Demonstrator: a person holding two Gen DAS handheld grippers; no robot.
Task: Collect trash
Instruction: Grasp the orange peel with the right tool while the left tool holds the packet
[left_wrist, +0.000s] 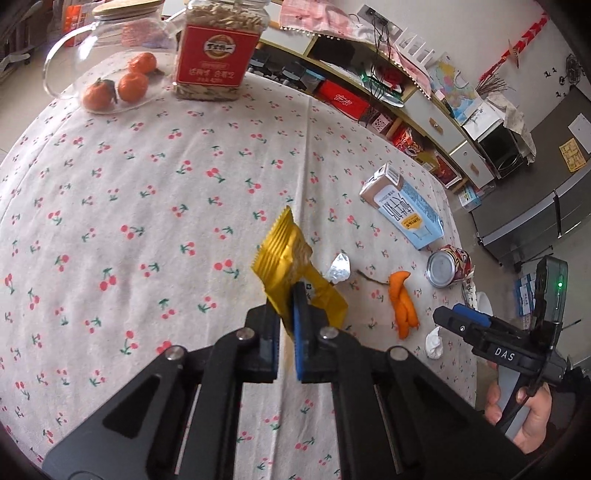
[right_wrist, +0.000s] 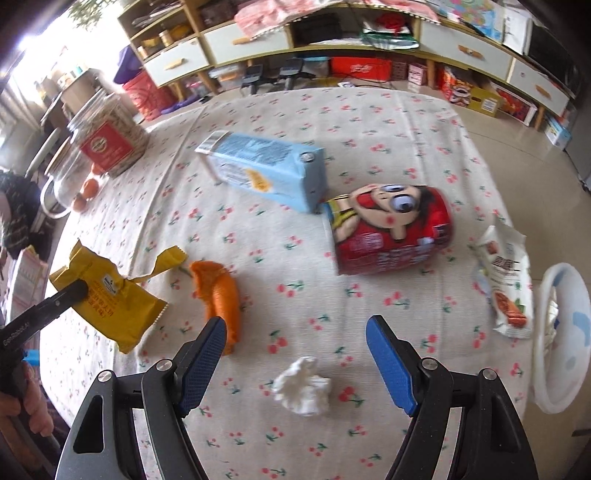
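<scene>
Clamping only the yellow wrapper edge, my left gripper could drop it; right gripper gapes over near tissue, may scatter it

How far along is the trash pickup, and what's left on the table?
Done: nothing clearly shows as binned yet; a white bin sits off the table's edge. In hand: the left gripper is shut on the yellow wrapper. The right gripper is open above the crumpled tissue. Left: tissue, orange peel, red can, blue carton, white snack wrapper, foil scrap.
</scene>
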